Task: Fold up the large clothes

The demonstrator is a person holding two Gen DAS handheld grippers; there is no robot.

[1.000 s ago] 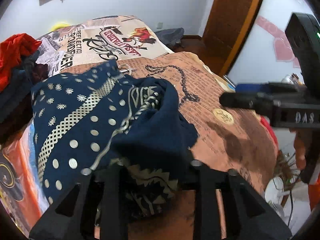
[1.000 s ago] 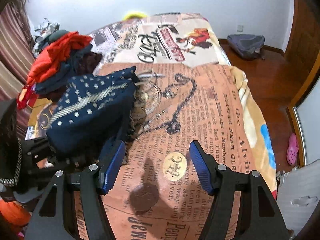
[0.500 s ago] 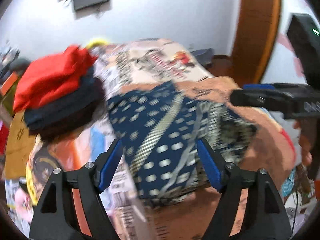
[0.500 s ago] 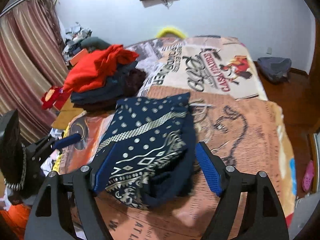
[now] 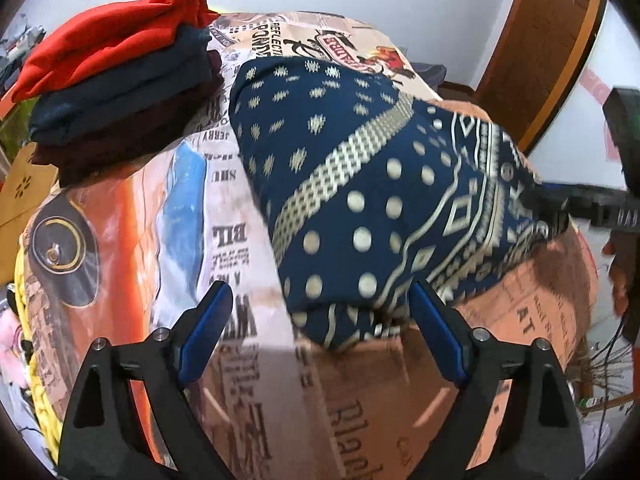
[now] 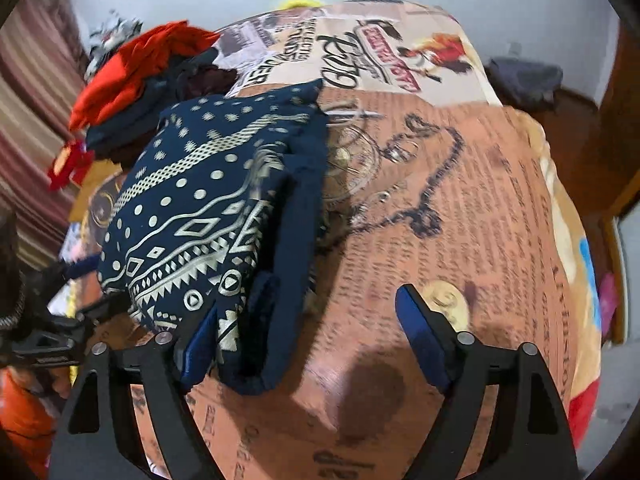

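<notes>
A folded navy garment with cream dots and geometric bands (image 5: 372,184) lies on the printed bedspread (image 5: 224,240); it also shows in the right wrist view (image 6: 208,208). My left gripper (image 5: 320,336) is open, its blue pads level with the bundle's near end, which reaches between them. My right gripper (image 6: 304,340) is open at the bundle's other side, its left pad (image 6: 200,344) against the cloth's edge. The right gripper also shows in the left wrist view (image 5: 576,204), against the bundle's far right edge.
A stack of folded clothes, red on top of dark blue and maroon (image 5: 120,76), sits to the left of the bundle (image 6: 136,76). The bed's right edge drops to a wooden floor with a grey bag (image 6: 524,80). A wooden door (image 5: 540,40) stands at the right.
My left gripper opened and let go of the navy garment, which now lies as a folded bundle. Both grippers have drawn in low against the bundle's two sides.
</notes>
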